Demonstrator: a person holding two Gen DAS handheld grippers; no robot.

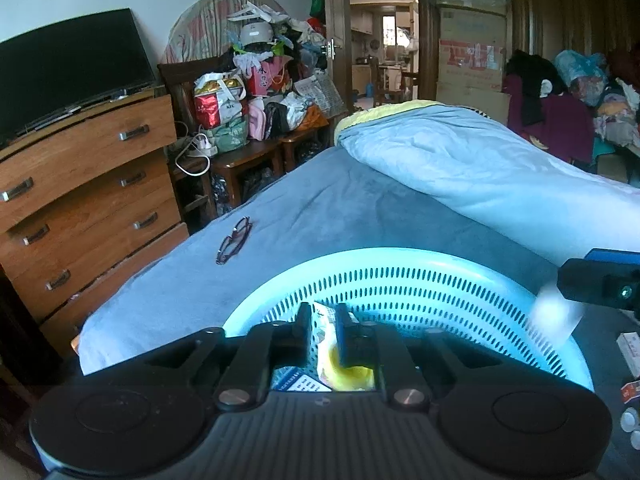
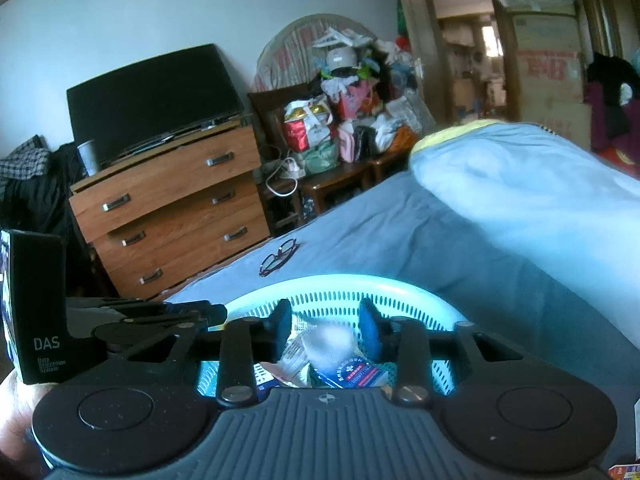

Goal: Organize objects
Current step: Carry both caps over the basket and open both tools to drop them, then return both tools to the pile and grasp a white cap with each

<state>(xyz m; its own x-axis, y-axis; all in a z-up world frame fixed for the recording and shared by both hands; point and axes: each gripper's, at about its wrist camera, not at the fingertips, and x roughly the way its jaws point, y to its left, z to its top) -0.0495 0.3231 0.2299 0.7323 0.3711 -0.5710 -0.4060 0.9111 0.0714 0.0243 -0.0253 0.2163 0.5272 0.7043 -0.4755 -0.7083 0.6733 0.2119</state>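
Note:
A round light-blue slotted basket (image 1: 400, 276) stands on the bed; it also shows in the right wrist view (image 2: 344, 292). My left gripper (image 1: 323, 316) is over the basket, shut on a white and yellow packet (image 1: 326, 344). My right gripper (image 2: 325, 318) is open above the basket; a blurred white object (image 2: 330, 342) hangs between and below its fingers, over boxes and packets (image 2: 352, 374) inside. The right gripper also shows at the right edge of the left wrist view (image 1: 600, 280), with a blurred white thing (image 1: 554, 312) under it.
Red-framed glasses (image 1: 234, 240) lie on the blue sheet beyond the basket. A folded light-blue quilt (image 1: 480, 168) lies to the right. A wooden dresser (image 1: 80, 184) with a TV stands left of the bed. Small boxes and bottles (image 1: 630, 392) lie at the right edge.

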